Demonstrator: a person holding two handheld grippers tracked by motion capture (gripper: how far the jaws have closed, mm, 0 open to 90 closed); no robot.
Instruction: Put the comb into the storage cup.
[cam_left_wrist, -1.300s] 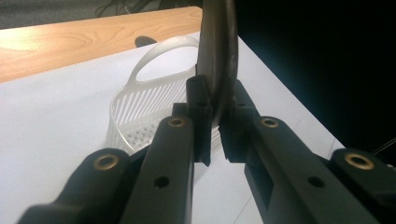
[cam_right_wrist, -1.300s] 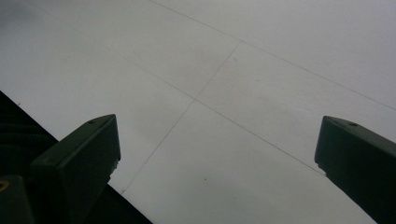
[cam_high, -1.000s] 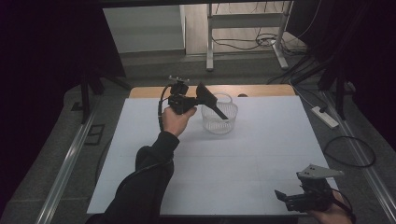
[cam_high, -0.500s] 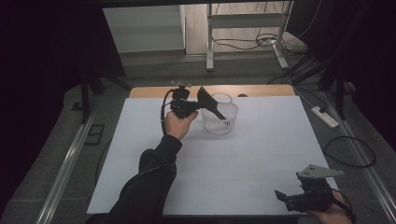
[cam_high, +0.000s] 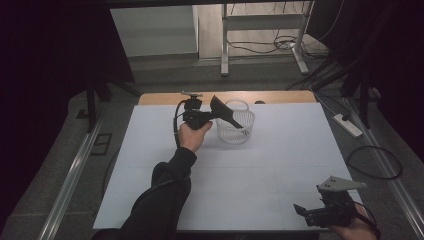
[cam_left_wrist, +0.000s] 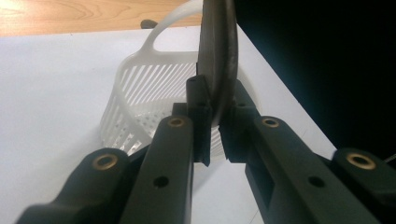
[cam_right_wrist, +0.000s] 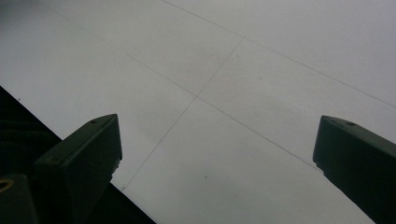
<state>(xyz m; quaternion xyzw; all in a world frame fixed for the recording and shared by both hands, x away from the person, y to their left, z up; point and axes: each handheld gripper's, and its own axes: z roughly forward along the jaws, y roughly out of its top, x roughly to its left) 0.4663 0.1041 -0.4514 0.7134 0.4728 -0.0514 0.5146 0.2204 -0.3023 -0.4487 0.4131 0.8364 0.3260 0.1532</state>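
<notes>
- Holding it high: the left gripper (cam_high: 212, 117) has its jaws pinched tight on a flat dark object (cam_left_wrist: 217, 60), thin and slightly curved, gripped by its lower edge; what it is exactly I cannot tell.
- That object (cam_high: 226, 113) hangs over the near rim of the white slatted basket (cam_high: 236, 131), which stands at the far middle of the white table (cam_high: 280, 165), just this side of the bare wooden strip.
- Down at the near right corner, the right gripper (cam_high: 302, 211) sits low over bare table, jaws spread wide with nothing between them.
- Risk one, by my reading: the pinch catches only a narrow edge of the piece, so it could pivot or slip out during a tilt.
- Risk two: the basket looks light and nothing steadies it; a nudge on the rim could tip or slide it.
- Risk three: letting go too near the rim could land the piece outside, on the table.
</notes>
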